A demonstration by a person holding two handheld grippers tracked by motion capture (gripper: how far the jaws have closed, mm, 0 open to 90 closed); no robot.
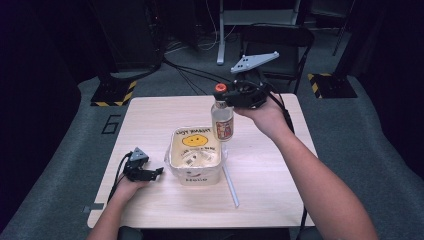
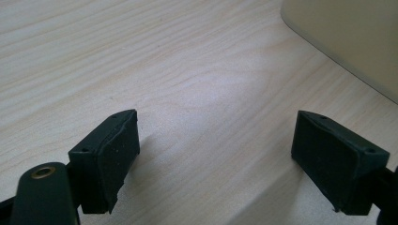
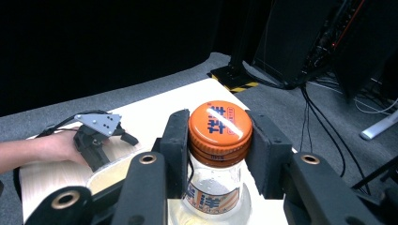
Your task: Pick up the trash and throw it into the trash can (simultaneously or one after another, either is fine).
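A clear glass bottle (image 1: 223, 122) with an orange cap (image 3: 219, 124) and an orange label hangs upright by the far right corner of a cream tub (image 1: 195, 177). My right gripper (image 1: 223, 95) comes in from the right and is shut on the cap. In the right gripper view its gripper (image 3: 219, 140) has one pad pressed on each side of the cap. The tub's lid bears a yellow smiley face (image 1: 195, 140). Left of the tub, my left gripper (image 1: 156, 173) rests low on the table. In its own view it (image 2: 216, 159) stands open over bare wood.
A thin white stick (image 1: 231, 185) lies on the wooden table (image 1: 270, 200) to the right of the tub. The tub's corner (image 2: 347, 42) sits just ahead of the left jaws. A black chair (image 1: 280, 47) and cables are on the floor beyond the far edge.
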